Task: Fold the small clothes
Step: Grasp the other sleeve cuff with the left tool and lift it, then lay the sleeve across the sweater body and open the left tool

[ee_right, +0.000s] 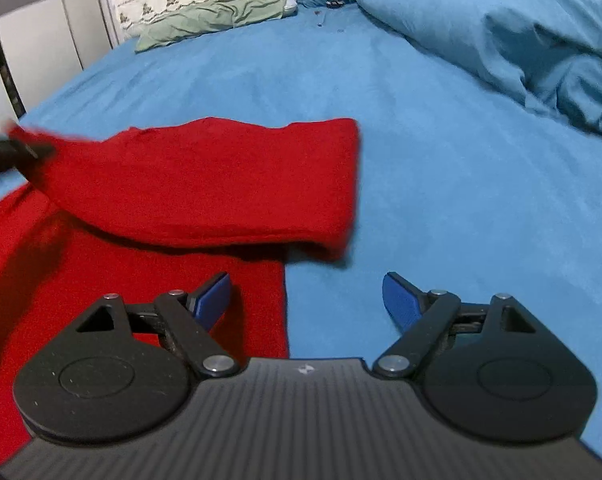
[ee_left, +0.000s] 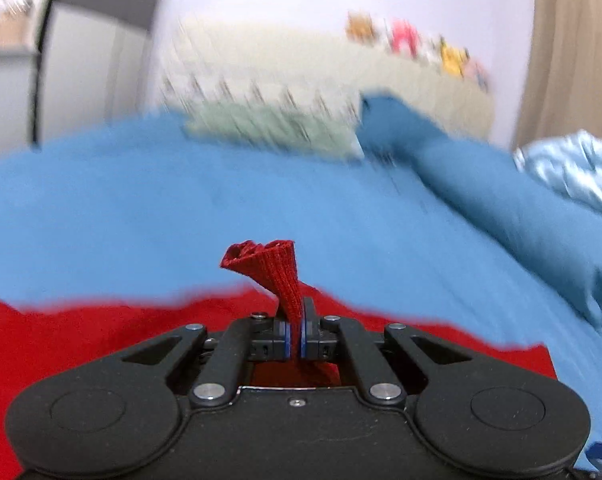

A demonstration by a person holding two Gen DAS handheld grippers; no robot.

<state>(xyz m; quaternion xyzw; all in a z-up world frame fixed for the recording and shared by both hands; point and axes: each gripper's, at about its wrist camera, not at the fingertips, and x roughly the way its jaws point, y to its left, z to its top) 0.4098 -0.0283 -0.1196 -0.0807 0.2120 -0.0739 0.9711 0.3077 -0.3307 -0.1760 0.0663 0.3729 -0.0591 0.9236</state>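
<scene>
Fold only begun: red garment (ee_right: 205, 184) on the blue bedsheet (ee_right: 441, 160), one ribbed end lifted over the body, pinched tight in left gripper (ee_left: 295, 336). Right gripper (ee_right: 307, 300) spread wide, holding nothing; remaining folds still to make

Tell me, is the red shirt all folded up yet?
Not yet. The red garment already lies spread on the blue bed sheet. Right now the left gripper is pinching its sleeve and carrying it across the body. The right gripper is open, holding nothing. The rest of the folding is left.
</scene>
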